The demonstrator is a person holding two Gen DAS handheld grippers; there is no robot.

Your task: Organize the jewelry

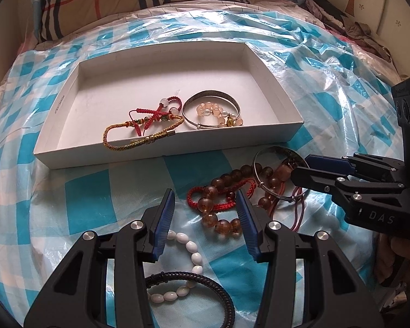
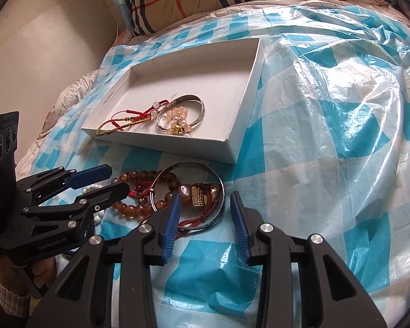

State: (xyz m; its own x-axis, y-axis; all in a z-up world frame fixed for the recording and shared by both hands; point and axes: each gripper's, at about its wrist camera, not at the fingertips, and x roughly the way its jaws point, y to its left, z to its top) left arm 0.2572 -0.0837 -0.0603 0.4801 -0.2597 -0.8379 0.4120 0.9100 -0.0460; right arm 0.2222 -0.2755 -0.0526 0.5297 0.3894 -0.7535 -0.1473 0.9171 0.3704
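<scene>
A white shallow box (image 1: 175, 147) (image 2: 240, 125) lies on the bed and holds a red cord bracelet (image 1: 155, 112), a gold braided bracelet (image 1: 114, 143), a silver bangle (image 1: 213, 94) (image 2: 202, 106) and pink beads (image 1: 218, 112). In front of it lies a pile: an amber bead bracelet (image 1: 218, 222) (image 2: 128, 210), a red cord (image 1: 205, 205), a silver bangle (image 1: 259, 177) (image 2: 188, 165). White beads (image 1: 194, 248) and a black braided bracelet (image 1: 221, 292) lie under my left gripper (image 1: 206, 202), which is open over the amber beads. My right gripper (image 2: 205, 205) (image 1: 300, 165) is open at the bangle's rim.
A blue-and-white checked plastic sheet (image 1: 95, 207) (image 2: 328, 164) covers the bed. A plaid pillow (image 1: 95, 2) (image 2: 183, 2) lies behind the box. Crumpled clothes (image 1: 360, 32) sit at the far right. A wall (image 2: 41, 54) runs along the left.
</scene>
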